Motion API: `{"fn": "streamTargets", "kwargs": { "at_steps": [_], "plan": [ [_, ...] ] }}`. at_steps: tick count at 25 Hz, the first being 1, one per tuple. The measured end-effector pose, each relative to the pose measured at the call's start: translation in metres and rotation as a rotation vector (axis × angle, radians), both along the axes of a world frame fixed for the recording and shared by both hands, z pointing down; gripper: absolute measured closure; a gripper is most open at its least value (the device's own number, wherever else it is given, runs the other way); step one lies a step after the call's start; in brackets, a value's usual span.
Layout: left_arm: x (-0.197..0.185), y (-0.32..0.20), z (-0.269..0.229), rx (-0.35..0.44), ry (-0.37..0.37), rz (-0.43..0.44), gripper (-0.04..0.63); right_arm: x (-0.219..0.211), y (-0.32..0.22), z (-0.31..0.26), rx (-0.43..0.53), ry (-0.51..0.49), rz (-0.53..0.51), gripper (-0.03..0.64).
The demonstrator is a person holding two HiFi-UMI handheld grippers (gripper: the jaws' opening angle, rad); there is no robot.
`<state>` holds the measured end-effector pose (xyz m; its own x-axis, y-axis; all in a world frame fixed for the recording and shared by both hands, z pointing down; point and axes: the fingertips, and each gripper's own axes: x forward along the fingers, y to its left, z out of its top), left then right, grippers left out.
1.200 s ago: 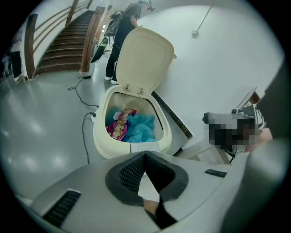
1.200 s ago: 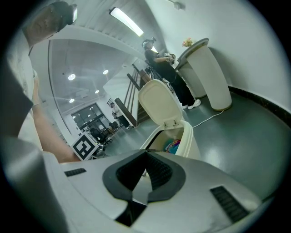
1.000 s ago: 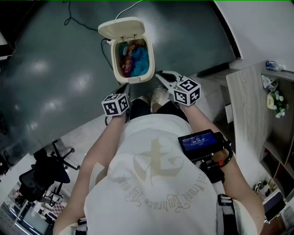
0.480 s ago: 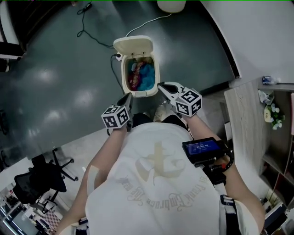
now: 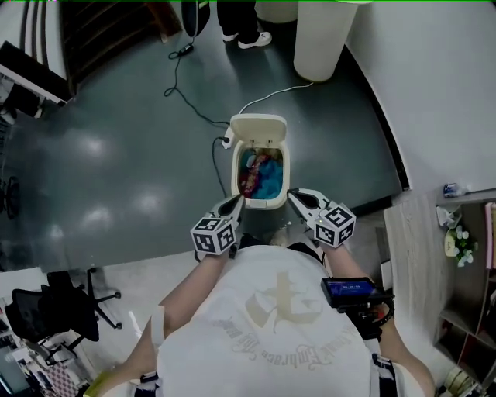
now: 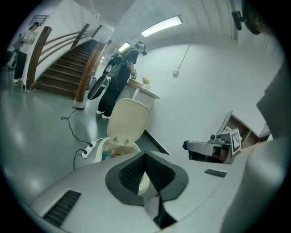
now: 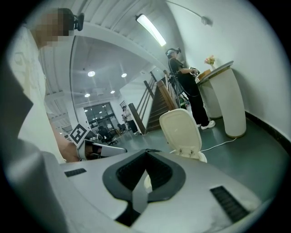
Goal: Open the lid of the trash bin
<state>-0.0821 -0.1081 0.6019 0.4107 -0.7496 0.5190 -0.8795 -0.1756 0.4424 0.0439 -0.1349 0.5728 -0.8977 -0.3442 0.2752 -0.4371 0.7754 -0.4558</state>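
Observation:
The cream trash bin [image 5: 260, 198] stands on the dark floor just ahead of me. Its lid [image 5: 258, 129] is swung up and back, and blue and red rubbish [image 5: 259, 174] shows inside. In the head view my left gripper [image 5: 231, 205] hovers by the bin's near left corner and my right gripper [image 5: 299, 197] by its near right corner; neither touches it. Both are shut with nothing between the fingers. In the left gripper view the upright lid [image 6: 128, 119] rises beyond the left gripper [image 6: 145, 154]. The right gripper view shows that lid [image 7: 180, 132] past the right gripper [image 7: 146, 152].
A white power strip and cable [image 5: 226, 142] lie on the floor left of the bin. A white round pedestal [image 5: 322, 39] and a standing person's legs [image 5: 240, 19] are beyond it. A wooden shelf unit [image 5: 457, 256] is at the right, an office chair [image 5: 54, 310] at the left.
The head view has pulled back and up, so the bin looks smaller and sits lower in the picture. Its lid stays open. Both grippers stay shut near my body.

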Motion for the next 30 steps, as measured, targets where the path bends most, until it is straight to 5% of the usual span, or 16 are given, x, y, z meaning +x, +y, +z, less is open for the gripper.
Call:
{"fn": "streamTargets", "kwargs": {
  "at_steps": [14,30],
  "plan": [
    [0.000,0.002,-0.035,0.077,-0.035,0.086,0.588,0.015,0.002,-0.022,0.051,-0.017,0.062,0.612],
    [0.034,0.014,-0.025,0.044,-0.088,0.187,0.588,0.032,0.005,-0.015,0.040,-0.057,0.077,0.612]
  ]
}}
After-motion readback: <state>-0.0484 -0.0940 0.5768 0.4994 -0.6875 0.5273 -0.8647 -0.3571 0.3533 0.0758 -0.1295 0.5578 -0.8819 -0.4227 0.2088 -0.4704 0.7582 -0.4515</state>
